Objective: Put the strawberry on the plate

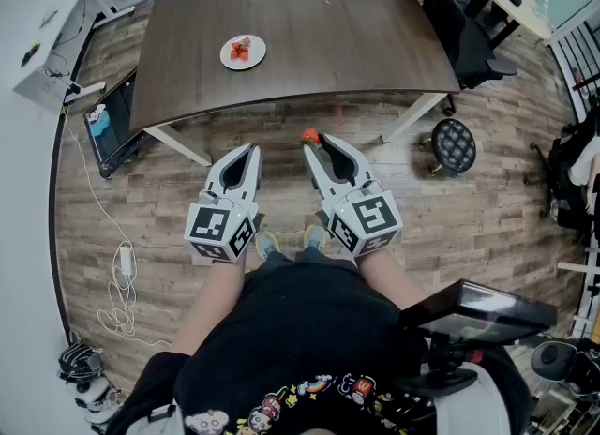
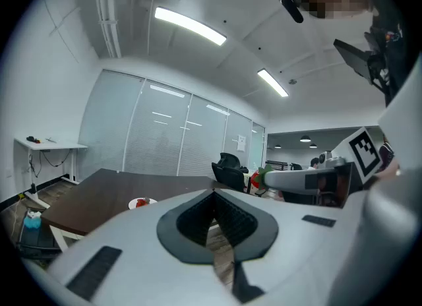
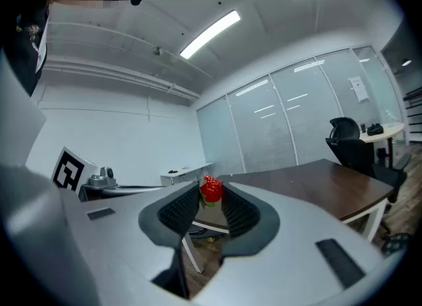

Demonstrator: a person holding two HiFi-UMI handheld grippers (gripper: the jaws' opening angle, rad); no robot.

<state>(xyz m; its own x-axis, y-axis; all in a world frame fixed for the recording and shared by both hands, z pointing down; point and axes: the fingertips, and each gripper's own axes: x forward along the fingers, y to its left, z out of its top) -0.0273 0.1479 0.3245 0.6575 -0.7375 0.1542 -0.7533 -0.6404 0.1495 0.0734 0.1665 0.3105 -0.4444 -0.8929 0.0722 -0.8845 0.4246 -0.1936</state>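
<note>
A red strawberry (image 1: 310,135) with a green top is pinched between the tips of my right gripper (image 1: 312,141), which is shut on it; the right gripper view shows the strawberry (image 3: 211,190) between the ribbed pads. A white plate (image 1: 255,52) with red fruit on it sits on the dark brown table (image 1: 328,30), well ahead of both grippers. My left gripper (image 1: 251,150) hangs beside the right one above the floor, shut and empty. The left gripper view shows the plate (image 2: 140,202) far off and the strawberry (image 2: 256,179) at the right.
A black office chair (image 1: 469,30) stands at the table's right end, and a round black stool (image 1: 454,145) is near its right leg. Cables and a white adapter (image 1: 125,260) lie on the wooden floor at the left. A black tray (image 1: 112,133) sits by the left leg.
</note>
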